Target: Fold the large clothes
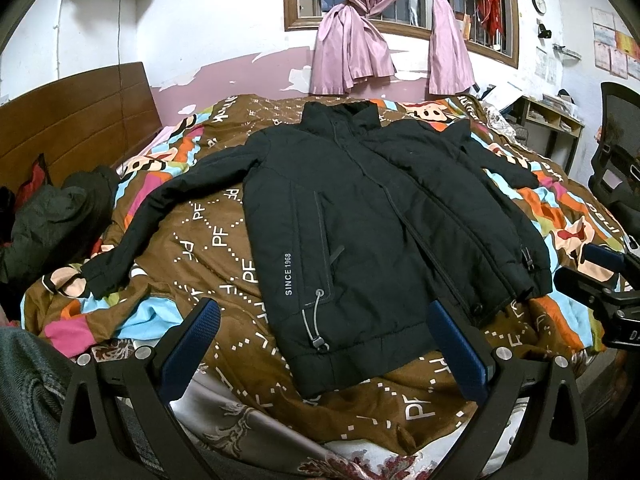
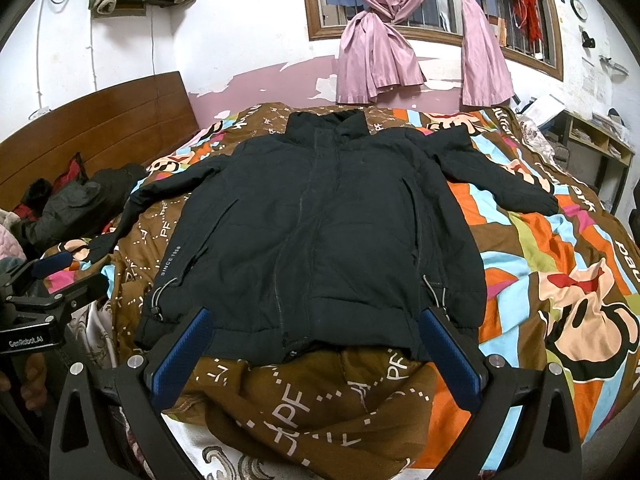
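jacket (image 1: 360,216) flat on quilt (image 1: 208,240), headboard (image 1: 76,120) left

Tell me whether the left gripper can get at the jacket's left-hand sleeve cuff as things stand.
Probably yes. The left gripper is open and holds nothing, and the cuff lies flat on the quilt with nothing on top of it or between them.
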Demonstrator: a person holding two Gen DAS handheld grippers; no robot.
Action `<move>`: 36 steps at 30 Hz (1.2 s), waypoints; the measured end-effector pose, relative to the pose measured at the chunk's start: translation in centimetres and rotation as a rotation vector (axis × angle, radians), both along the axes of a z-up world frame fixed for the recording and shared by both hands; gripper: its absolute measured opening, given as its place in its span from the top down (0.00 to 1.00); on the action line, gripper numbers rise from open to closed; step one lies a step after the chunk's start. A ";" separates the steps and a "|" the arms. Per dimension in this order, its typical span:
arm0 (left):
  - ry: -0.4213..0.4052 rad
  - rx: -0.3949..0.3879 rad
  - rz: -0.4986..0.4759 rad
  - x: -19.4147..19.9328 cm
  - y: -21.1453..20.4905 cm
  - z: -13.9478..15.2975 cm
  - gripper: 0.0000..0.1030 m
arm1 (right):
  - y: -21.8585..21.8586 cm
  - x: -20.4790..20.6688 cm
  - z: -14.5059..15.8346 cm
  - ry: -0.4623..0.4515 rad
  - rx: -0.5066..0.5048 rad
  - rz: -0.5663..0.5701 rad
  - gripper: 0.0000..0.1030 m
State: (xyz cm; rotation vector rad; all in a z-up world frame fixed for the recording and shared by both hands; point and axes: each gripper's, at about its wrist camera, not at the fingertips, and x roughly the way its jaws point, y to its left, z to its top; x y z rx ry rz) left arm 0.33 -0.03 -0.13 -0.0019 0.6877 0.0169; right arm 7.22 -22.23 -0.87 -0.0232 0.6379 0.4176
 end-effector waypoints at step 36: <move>-0.005 -0.052 -0.196 35.9 -3.2 10.3 0.01 | -17.4 34.0 10.0 0.136 0.235 -0.398 0.00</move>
